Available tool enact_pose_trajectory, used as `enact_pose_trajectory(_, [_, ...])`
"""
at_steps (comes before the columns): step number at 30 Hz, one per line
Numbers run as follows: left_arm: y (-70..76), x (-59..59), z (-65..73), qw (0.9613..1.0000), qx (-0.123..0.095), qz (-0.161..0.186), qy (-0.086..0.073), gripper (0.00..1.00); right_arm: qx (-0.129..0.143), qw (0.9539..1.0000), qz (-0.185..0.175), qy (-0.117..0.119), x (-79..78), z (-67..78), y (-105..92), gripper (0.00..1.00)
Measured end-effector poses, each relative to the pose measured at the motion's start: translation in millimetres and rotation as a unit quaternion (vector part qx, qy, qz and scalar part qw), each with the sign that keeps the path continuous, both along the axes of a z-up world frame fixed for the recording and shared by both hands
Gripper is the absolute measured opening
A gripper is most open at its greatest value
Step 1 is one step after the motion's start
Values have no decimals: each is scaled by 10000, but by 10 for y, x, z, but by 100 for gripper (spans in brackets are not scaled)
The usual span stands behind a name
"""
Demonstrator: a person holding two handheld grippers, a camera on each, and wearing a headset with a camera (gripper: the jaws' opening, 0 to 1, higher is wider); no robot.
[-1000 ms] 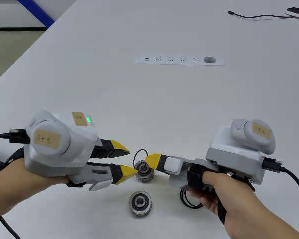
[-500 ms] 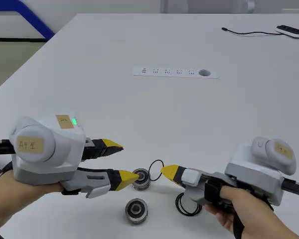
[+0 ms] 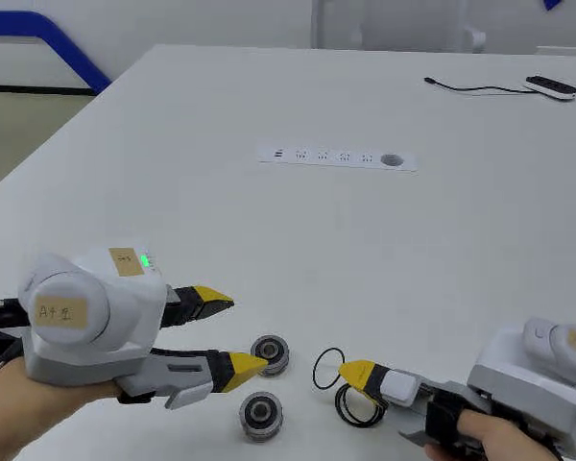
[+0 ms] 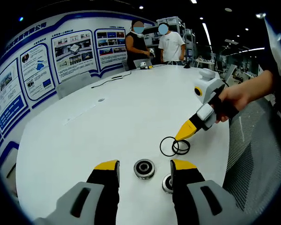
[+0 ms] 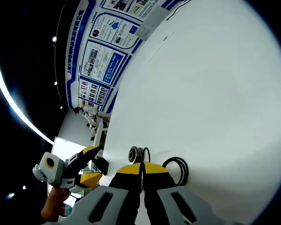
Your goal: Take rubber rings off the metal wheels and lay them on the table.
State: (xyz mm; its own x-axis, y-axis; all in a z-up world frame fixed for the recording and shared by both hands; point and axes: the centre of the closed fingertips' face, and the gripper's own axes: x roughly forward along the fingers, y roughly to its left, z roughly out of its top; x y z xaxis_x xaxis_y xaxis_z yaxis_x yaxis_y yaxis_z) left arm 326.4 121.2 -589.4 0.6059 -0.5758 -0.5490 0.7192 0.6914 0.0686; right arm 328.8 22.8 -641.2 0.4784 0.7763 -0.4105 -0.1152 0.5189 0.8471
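Head view: you hold both grippers low over the white table [image 3: 384,250], one on each side of the far wheel [image 3: 270,353], which lies flat on the tabletop.
Left gripper [image 3: 230,332]: it is to the left of the far wheel. Its jaws are spread wide and grip nothing. The lower yellow tip is just beside the wheel's rim.
Left gripper view: the far wheel lies ahead of the gap between your two yellow tips.
Near wheel [image 3: 260,415]: it lies flat, just on your side of the far wheel and apart from it.
Right gripper [image 3: 357,373]: it is to the right of the far wheel. Its jaws are pressed together and its yellow tip points towards the wheel.
Thin ring [image 3: 316,371]: this black loop sits between the far wheel and your right tip and meets the tip. You cannot tell from the pictures whether the jaws pinch it or it lies free.
Ring pile [image 3: 340,411]: black rings overlap on the table, right of the far wheel and nearer you, partly under the right gripper.
Power strip [image 3: 336,157]: it sits well beyond the far wheel, towards the middle of the table.
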Motion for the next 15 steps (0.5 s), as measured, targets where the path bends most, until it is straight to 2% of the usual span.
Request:
enact_pose_trajectory(4, [66,-36,-47,9999,2,146,51,48,-14,9999,-96,26,-34,-17,-94,2])
enact_pose_trajectory(8, [101,-66,-31,9996,-133,244,35,47,-42,9997,-214,75,-65,-40,-180,2])
enact_pose_trajectory(15, [130,-130,-49,9994,-139,308,55,46,-86,9993,-320,195,-151,-125,-267,2])
